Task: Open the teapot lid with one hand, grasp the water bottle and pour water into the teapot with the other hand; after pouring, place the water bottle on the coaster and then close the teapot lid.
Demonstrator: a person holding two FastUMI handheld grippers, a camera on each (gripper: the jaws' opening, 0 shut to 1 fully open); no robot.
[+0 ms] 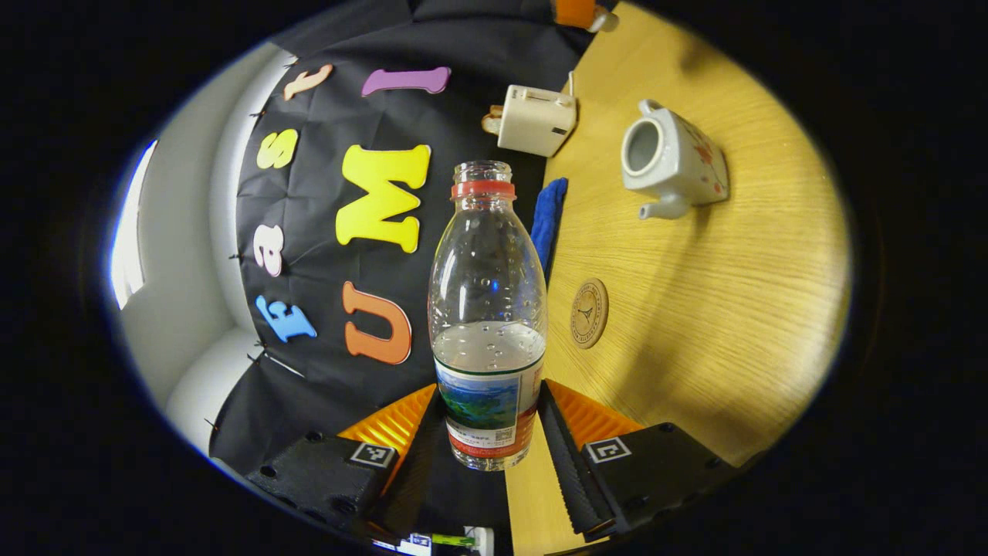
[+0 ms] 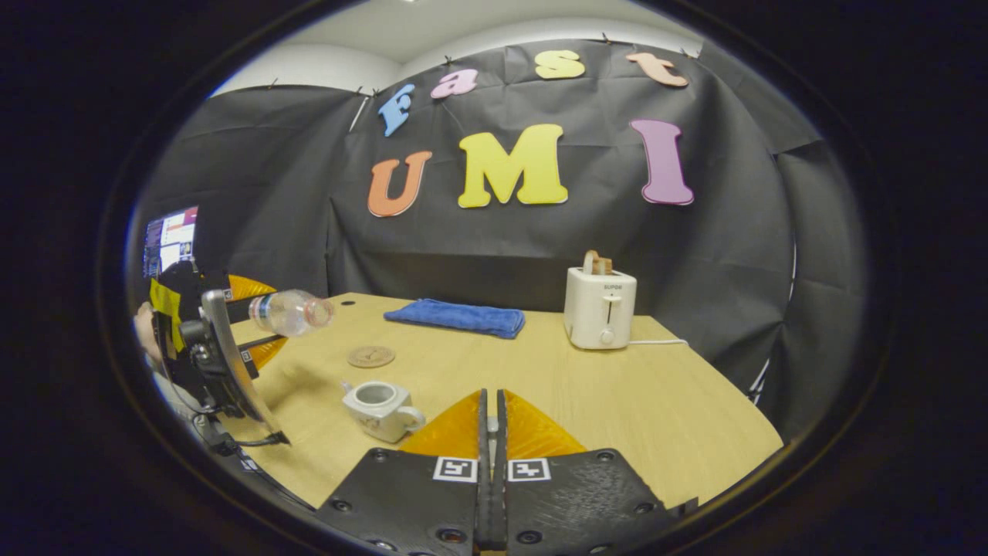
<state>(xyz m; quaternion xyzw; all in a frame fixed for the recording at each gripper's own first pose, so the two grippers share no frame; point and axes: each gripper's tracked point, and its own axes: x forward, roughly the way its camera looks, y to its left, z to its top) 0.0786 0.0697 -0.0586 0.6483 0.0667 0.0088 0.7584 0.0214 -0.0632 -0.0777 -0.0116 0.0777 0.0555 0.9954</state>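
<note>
My left gripper (image 1: 490, 405) is shut on the lower part of a clear water bottle (image 1: 488, 309) with a red neck ring, no cap and some water inside. In the right gripper view the bottle (image 2: 292, 312) lies nearly level in the air, mouth pointing right, above the table's left side. The white teapot (image 1: 671, 158) stands lidless on the table, its opening (image 2: 375, 394) bare, below and to the right of the bottle mouth. A round cork coaster (image 2: 370, 356) lies behind it. My right gripper (image 2: 488, 405) is shut, a pale sliver of the teapot lid pinched between its fingers.
A white toaster (image 2: 600, 309) with bread in it stands at the back of the wooden table (image 2: 617, 401). A folded blue towel (image 2: 455, 316) lies by the far edge. A hand (image 2: 143, 328) holds the left gripper, with a monitor (image 2: 170, 239) behind it.
</note>
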